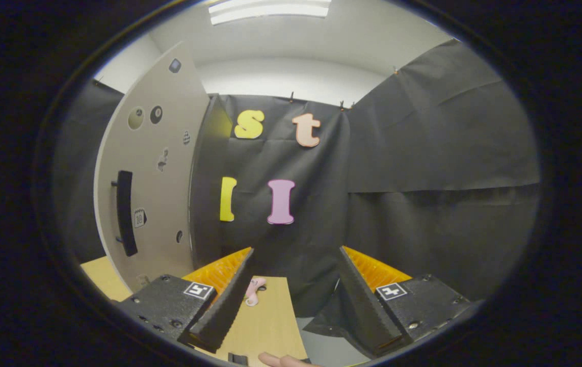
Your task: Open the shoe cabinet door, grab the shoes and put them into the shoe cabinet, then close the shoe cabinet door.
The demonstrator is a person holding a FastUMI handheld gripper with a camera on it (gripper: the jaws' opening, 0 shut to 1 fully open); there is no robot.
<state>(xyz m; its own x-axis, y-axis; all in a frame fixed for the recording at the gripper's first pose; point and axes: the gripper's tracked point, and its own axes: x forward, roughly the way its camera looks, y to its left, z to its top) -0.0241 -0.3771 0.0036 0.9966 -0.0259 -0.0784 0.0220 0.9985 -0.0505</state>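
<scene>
we hold the gripper (296, 260) with its two fingers spread wide apart and nothing between them but air; the jaws are open and press on nothing. each finger is a long wedge with a ribbed inner face, mounted on a grainy, matte block that bears a small square printed marker.

the shoe cabinet door (156, 168) stands well ahead of the fingers and off to their left, upright, a flat, smooth, pale beige panel with a curved top edge. a slim dark bar handle (125, 213) runs vertically on its face, and small stickers and round dots are scattered over the panel. its edge sits against a dark side panel just to its right.

just beyond the left finger, low down, a small pink shoe (253, 291) lies on the light wooden table (270, 326), partly hidden by that finger's tip. the table top is smooth and plain, with a straight right edge.

at the near edge of the table, a person's fingertips (283, 361) rest, beside a small dark block (238, 358).

behind all this hangs soft, creased black cloth (423, 178), pinned with clips along its top.
</scene>
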